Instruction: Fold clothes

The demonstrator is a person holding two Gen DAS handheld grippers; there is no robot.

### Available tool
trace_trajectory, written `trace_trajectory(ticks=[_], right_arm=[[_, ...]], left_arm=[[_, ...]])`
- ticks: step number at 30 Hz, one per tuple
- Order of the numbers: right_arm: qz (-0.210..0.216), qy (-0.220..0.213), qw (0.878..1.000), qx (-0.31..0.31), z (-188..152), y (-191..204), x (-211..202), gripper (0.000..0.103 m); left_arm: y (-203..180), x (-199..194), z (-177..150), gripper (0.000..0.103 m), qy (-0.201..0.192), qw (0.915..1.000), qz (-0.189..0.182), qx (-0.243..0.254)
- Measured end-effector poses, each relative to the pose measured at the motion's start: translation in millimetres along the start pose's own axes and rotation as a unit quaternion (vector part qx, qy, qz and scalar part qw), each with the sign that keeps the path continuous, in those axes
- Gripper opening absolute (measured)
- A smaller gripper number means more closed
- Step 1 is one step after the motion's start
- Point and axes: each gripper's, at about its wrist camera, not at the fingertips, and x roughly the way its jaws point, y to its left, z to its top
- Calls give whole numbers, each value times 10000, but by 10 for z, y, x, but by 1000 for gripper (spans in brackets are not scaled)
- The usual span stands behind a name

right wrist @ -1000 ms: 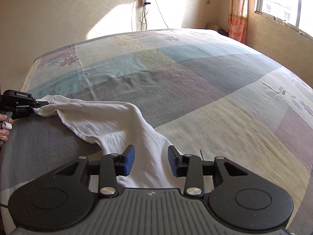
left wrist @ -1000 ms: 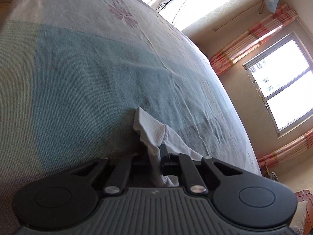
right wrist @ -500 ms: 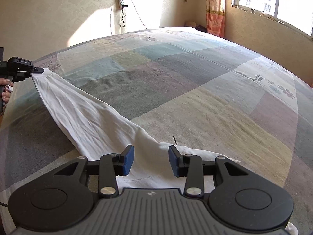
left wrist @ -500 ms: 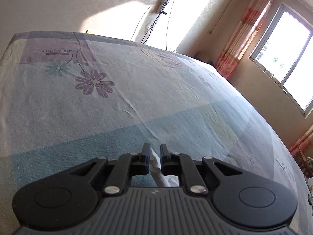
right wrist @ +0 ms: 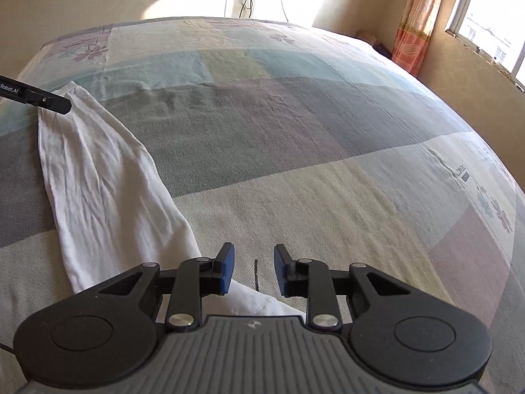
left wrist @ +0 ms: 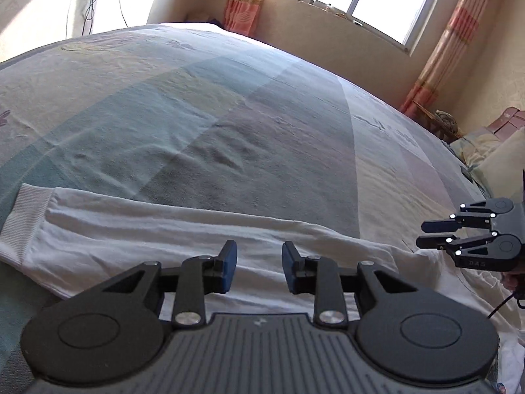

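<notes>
White garment sleeve (left wrist: pixel 157 239) flat on bed (left wrist: pixel 262 124) beneath left claw (left wrist: pixel 259 262), just opening, released; right claw (right wrist: pixel 252 264) narrowing, clasping nothing.

White garment (left wrist: pixel 137 229): body hidden under the left tongs' (left wrist: pixel 259 264) housing, right part cut by the frame edge. Right wrist view: garment's near end vanishes beneath the right tongs (right wrist: pixel 251 267); the other tongs cut by the left edge. Hand (left wrist: pixel 512 279) barely visible at the frame edge. Clutter (left wrist: pixel 443 123) under the window too blurred to identify.
</notes>
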Motion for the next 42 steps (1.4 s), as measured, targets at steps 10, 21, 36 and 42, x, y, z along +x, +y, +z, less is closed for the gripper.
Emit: trace_trajectory(ticks=[10,21,36,42], right_arm=[[464,143,9958,-779,-288,137,196,48],[1256,408,9854,-1073,-217,59,233,12],[-575,-178,9979,-232,-56,-164,105,23],[-407,96,9954,866,-108,-61,-50,63]], left_arm=[[-312,201,-347,56,206,9982,-10,558],[-303,221,-334,67,131,9992,-130,342],[-393,172,-270,71,158,9984,176,523],[-270,249,-251,72,242,9976,518,384]])
